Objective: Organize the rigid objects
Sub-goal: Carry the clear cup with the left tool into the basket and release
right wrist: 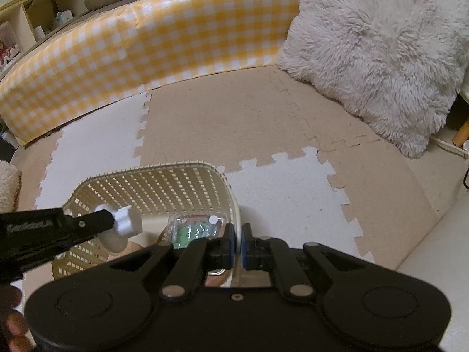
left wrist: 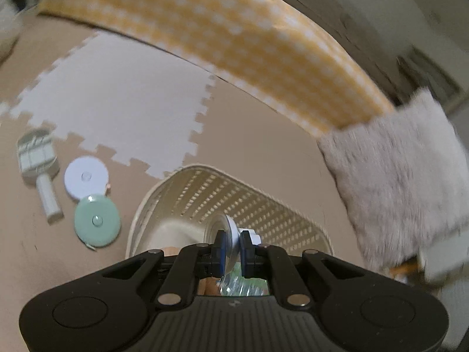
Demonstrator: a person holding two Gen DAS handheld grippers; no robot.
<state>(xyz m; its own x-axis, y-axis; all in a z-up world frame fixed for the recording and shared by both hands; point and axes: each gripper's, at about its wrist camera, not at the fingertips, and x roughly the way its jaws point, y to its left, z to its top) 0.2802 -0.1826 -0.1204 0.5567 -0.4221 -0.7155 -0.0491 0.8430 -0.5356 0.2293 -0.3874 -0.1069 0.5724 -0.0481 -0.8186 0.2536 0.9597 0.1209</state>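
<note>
A cream lattice basket point(left wrist: 263, 202) stands on the foam floor mat. My left gripper point(left wrist: 234, 246) hangs over it, shut on a clear suction cup with a white knob point(left wrist: 227, 230). The right wrist view shows that gripper point(right wrist: 112, 220) coming in from the left with the white knob point(right wrist: 127, 224) above the basket's inside. My right gripper point(right wrist: 238, 246) is shut on the basket's right rim point(right wrist: 234, 205). A clear packet with green contents point(right wrist: 195, 228) lies in the basket. On the mat to the left lie a green round tape measure point(left wrist: 96, 220), a white round tape measure point(left wrist: 85, 177) and a white handled brush point(left wrist: 39, 164).
A yellow checked bumper point(right wrist: 152, 44) runs along the back of the mat. A shaggy cream cushion point(right wrist: 381, 52) leans at the right. Wooden shelves point(right wrist: 38, 14) stand at the far left. A person's fingers point(right wrist: 14, 322) show at the lower left edge.
</note>
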